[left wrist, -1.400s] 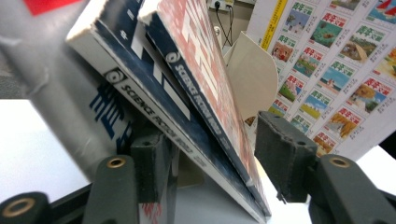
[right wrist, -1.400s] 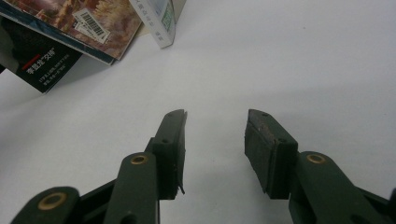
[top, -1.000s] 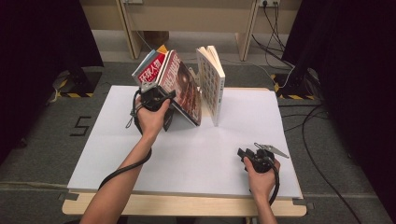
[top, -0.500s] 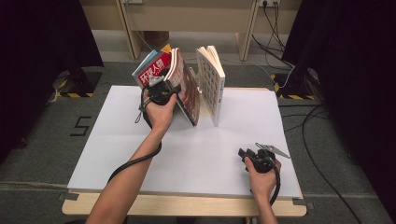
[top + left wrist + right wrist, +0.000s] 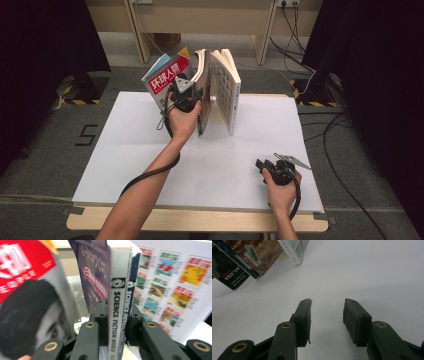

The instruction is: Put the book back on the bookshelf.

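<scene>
The left claw [image 5: 117,330] holds the spine of the Science Fiction World magazine [image 5: 119,302]; its jaws have just been closing, and now both pads press on the spine from the two sides. So the magazine is directly between the jaws and straight ahead of this claw, not beside it. Its long axis stands nearly upright, along the direction of the jaws, and the spine faces back toward the claw while the pages open away from it. In the high view the left claw [image 5: 184,96] is at the row of standing magazines at the far part of the white surface [image 5: 150,150].

To the one side of the left claw leans a red-covered magazine [image 5: 22,267], very close to the held one. To the other side stands a book with coloured picture pages [image 5: 175,282], a little apart.

The right claw [image 5: 327,315] is wide and holds nothing; under it is only bare surface. In the high view the right claw [image 5: 272,167] is well apart from the magazines, so the left hand is clearly the nearer one. I judge that the coming move depends on pulling the magazine along its own plane, so that it does not drag its neighbours.
</scene>
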A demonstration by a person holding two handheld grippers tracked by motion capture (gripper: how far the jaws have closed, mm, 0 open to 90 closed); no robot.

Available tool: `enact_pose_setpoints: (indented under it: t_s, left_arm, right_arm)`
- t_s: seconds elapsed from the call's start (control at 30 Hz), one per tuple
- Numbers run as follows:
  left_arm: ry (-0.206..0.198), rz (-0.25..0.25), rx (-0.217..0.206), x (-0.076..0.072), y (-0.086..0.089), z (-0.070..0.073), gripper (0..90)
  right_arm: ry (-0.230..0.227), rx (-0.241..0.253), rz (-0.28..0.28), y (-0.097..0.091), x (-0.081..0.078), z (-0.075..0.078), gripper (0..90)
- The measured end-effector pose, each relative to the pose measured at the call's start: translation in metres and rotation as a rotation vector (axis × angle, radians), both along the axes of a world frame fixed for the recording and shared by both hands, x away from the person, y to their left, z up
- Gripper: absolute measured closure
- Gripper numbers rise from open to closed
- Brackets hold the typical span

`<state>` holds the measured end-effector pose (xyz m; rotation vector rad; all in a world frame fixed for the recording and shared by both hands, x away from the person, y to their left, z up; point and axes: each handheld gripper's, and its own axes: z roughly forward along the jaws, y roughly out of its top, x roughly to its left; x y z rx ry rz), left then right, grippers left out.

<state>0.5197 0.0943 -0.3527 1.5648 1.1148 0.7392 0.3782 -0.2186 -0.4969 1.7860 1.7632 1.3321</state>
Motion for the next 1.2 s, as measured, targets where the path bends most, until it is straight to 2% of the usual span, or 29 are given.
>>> enact_pose_setpoints:
  t_s: [0.13,0.17,0.37,0.6,0.77,0.87,1.0,1.2]
  left_arm:
    - [-0.007,-0.025,-0.01,-0.0004,-0.0097,-0.0008,72.9]
    - [-0.012,-0.025,-0.014,-0.0006,-0.0106,-0.0012,71.8]
    - [-0.019,-0.041,-0.026,-0.0013,-0.0096,0.0004,63.9]
    - [-0.029,-0.057,-0.005,-0.006,-0.0086,0.0008,51.2]
    - [-0.036,-0.063,0.009,-0.0096,-0.0076,0.0027,46.8]
    - [-0.019,-0.061,0.011,-0.0075,-0.0073,0.0024,47.0]
    - [-0.001,-0.047,0.002,-0.0032,-0.0072,0.0006,54.2]
    - [-0.006,-0.042,-0.005,-0.0051,-0.0077,0.0019,53.6]
  right_arm:
    - [-0.007,-0.009,0.0,-0.0006,-0.0003,-0.0004,58.3]
    - [0.0,0.002,-0.002,-0.0003,-0.0007,-0.0002,58.2]
    - [-0.003,-0.008,0.004,-0.0024,-0.0001,-0.001,58.2]
    - [0.0,-0.001,0.004,0.0006,-0.0005,-0.0008,58.1]
    - [-0.001,-0.008,0.003,0.0004,0.0,-0.0014,58.1]
    - [0.003,-0.005,0.005,0.0012,-0.0001,-0.0012,58.1]
    - [0.002,-0.005,0.005,0.0008,-0.0001,-0.0012,58.1]
    - [0.002,-0.005,0.002,-0.0006,0.0,-0.0015,58.0]
